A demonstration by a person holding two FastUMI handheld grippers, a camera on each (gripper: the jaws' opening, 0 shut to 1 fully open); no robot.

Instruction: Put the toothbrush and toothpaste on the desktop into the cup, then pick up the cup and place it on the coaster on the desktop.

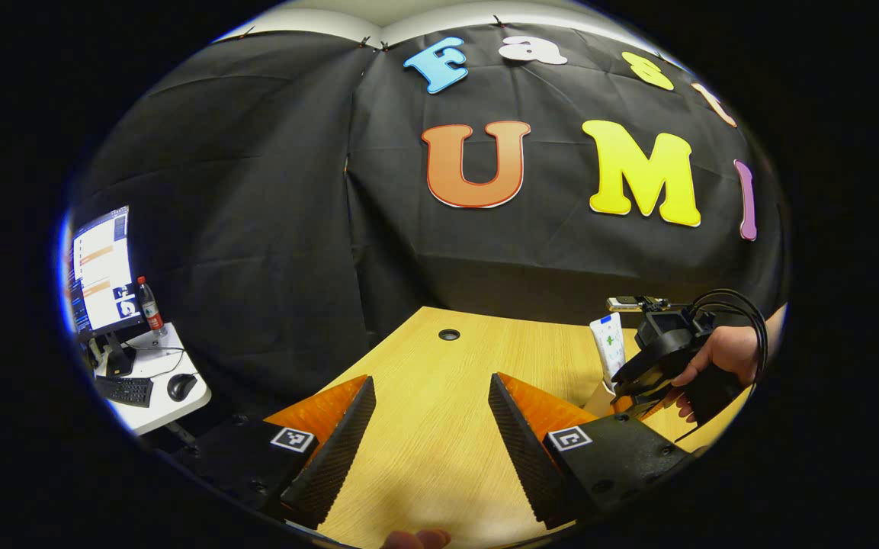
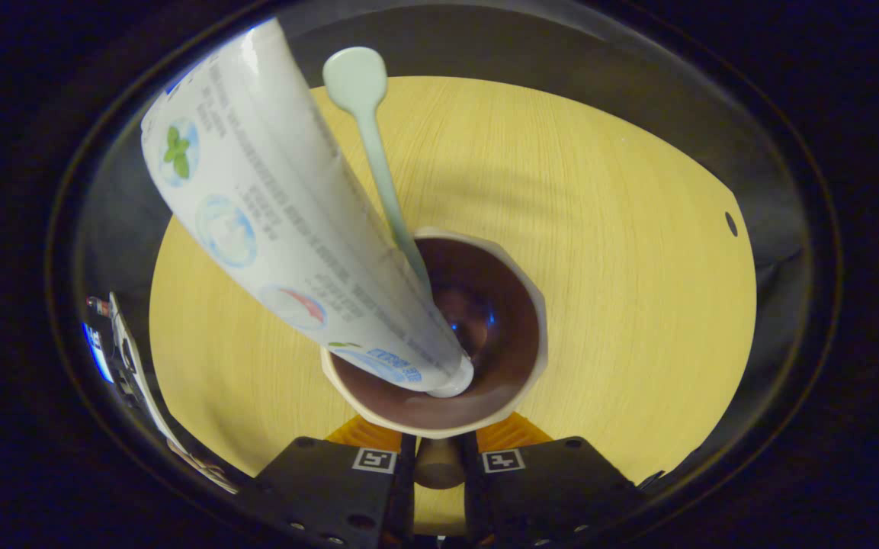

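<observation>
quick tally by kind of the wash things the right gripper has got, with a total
toothpaste tube: 1
toothbrush: 1
cup: 1
total: 3

Tube and brush both stand in the cup; the right gripper grips the cup's handle.

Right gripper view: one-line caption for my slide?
Right gripper grips the cup by its handle, toothpaste and toothbrush standing inside.
</observation>
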